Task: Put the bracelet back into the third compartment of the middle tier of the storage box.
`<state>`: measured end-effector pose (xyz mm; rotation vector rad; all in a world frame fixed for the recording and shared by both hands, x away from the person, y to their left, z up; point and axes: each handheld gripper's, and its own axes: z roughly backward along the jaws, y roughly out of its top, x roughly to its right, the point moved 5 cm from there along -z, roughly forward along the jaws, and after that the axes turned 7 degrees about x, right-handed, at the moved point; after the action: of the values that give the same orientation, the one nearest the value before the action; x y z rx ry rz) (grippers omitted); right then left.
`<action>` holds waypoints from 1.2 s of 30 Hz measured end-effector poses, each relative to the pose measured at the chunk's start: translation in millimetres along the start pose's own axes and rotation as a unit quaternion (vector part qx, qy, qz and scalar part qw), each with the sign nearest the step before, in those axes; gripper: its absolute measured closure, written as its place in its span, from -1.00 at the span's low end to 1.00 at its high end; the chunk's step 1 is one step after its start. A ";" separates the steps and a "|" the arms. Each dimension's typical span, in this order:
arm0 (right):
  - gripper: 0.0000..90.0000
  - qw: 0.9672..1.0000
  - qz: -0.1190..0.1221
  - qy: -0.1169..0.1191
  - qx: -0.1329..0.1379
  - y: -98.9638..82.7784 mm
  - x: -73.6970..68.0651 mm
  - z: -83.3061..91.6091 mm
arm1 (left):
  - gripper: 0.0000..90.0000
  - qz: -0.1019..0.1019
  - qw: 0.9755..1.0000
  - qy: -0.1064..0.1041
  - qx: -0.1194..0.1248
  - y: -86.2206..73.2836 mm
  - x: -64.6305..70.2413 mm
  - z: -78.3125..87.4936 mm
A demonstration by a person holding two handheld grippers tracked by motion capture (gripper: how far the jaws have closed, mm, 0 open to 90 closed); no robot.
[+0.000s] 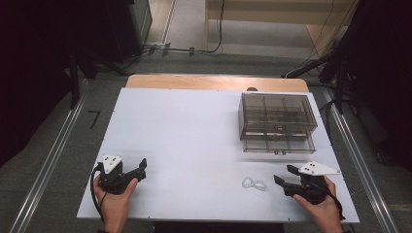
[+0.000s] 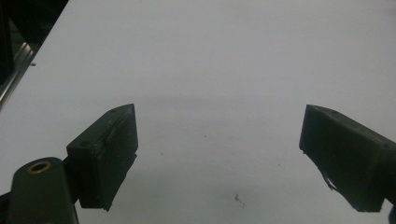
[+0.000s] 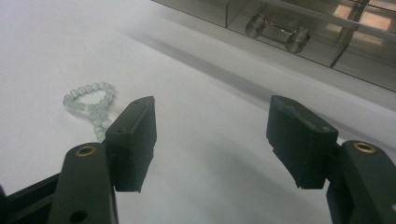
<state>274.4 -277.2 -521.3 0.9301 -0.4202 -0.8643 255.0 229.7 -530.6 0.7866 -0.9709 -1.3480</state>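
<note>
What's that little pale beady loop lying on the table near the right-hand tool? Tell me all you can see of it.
It is a string of small, round, milky pale-green translucent beads, like a bracelet. It lies flat on the white table, twisted so it forms one clear loop, with the rest partly hidden behind a jaw in the right gripper view. It sits near the front edge, just left of the right gripper, whose jaws stand open. Nothing touches it but the table.

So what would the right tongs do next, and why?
Probably swing toward the bead bracelet and lower over it. The right tongs stand open and empty, the bracelet lies loose on the white table just beside them, and the drawer box waits beyond.
</note>
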 end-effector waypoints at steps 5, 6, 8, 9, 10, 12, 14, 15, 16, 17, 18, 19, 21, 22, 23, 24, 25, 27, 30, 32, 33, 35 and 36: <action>-0.30 1.000 -0.002 0.003 -0.001 0.2 -2.6 -0.3 | -0.73 0.000 1.000 -0.001 -0.001 -0.1 -0.1 -0.2; -0.30 1.000 -0.001 0.003 0.000 0.3 -3.4 -0.5 | -0.73 0.000 1.000 -0.001 -0.001 -0.2 0.0 -0.3; -0.30 1.000 0.001 0.006 -0.001 0.5 -5.1 -1.0 | -0.73 0.000 1.000 -0.001 -0.001 -0.2 0.0 -0.4; -0.30 1.000 0.001 0.006 -0.002 0.4 -5.9 -1.4 | -0.73 0.000 1.000 -0.001 -0.002 -0.2 -0.1 -0.4; -0.30 1.000 0.001 0.006 -0.003 0.3 -6.3 -1.6 | -0.73 0.000 1.000 -0.001 -0.002 -0.3 -0.2 -0.3; -0.30 1.000 0.001 0.009 -0.004 0.2 -7.7 -2.6 | -0.73 0.000 1.000 0.000 -0.002 -0.3 -0.4 -0.2; -0.30 1.000 0.002 0.009 -0.003 0.4 -8.6 -2.9 | -0.73 0.001 1.000 0.001 -0.002 -0.3 -0.5 -0.1; -0.30 1.000 0.002 0.009 -0.003 0.4 -8.6 -2.9 | -0.73 0.000 1.000 0.001 -0.002 -0.3 -0.7 -0.1; -0.30 1.000 0.002 0.010 -0.004 0.4 -9.2 -2.9 | -0.73 0.000 1.000 0.001 -0.003 -0.3 -0.6 -0.2; -0.30 1.000 0.002 0.012 -0.004 0.6 -10.4 -3.1 | -0.73 0.000 1.000 0.001 -0.003 -0.3 -0.6 -0.2; -0.29 1.000 0.003 0.014 -0.004 0.8 -11.4 -3.5 | -0.73 0.000 1.000 0.000 -0.002 -0.3 -0.5 -0.4; -0.30 1.000 0.005 0.018 -0.005 1.1 -13.9 -4.2 | -0.73 0.000 1.000 0.000 -0.002 -0.3 -0.4 -0.4; -0.29 1.000 0.004 0.018 -0.005 1.1 -15.0 -4.5 | -0.73 0.000 1.000 0.000 -0.002 -0.3 -0.3 -0.5; -0.29 1.000 0.006 0.020 -0.006 1.2 -16.6 -5.0 | -0.73 0.000 1.000 0.000 -0.003 -0.4 -0.3 -0.5; -0.29 1.000 0.008 0.021 -0.007 1.1 -17.7 -5.6 | -0.73 0.000 1.000 0.000 -0.003 -0.4 -0.4 -0.4; -0.29 1.000 0.010 0.023 -0.008 1.1 -18.7 -6.1 | -0.73 0.000 1.000 0.000 -0.003 -0.4 -0.4 -0.4; -0.29 1.000 0.010 0.024 -0.008 1.2 -20.1 -6.5 | -0.73 0.000 1.000 0.000 -0.003 -0.4 -0.5 -0.3; -0.29 1.000 0.011 0.027 -0.010 1.2 -21.9 -7.2 | -0.73 0.000 1.000 0.000 -0.003 -0.4 -0.5 -0.2; -0.28 0.999 0.013 0.030 -0.010 1.5 -24.4 -8.2 | -0.73 0.000 1.000 0.000 -0.003 -0.4 -0.8 -0.1; -0.28 0.999 0.014 0.033 -0.011 1.6 -26.1 -8.8 | -0.73 0.000 1.000 0.001 -0.003 -0.4 -0.9 -0.2; -0.27 0.999 0.015 0.036 -0.012 1.5 -27.4 -9.7 | -0.73 0.000 1.000 0.001 -0.003 -0.4 -0.8 -0.3; -0.27 0.999 0.016 0.036 -0.012 1.5 -27.8 -9.8 | -0.73 0.000 1.000 0.001 -0.004 -0.5 -0.7 -0.3; -0.26 0.999 0.015 0.037 -0.013 1.6 -28.7 -10.1 | -0.73 0.000 1.000 0.001 -0.003 -0.4 -0.7 -0.3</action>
<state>264.4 -248.6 -524.5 0.9270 -0.3584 -0.8038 255.1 230.3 -531.2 0.7829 -0.9647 -1.3499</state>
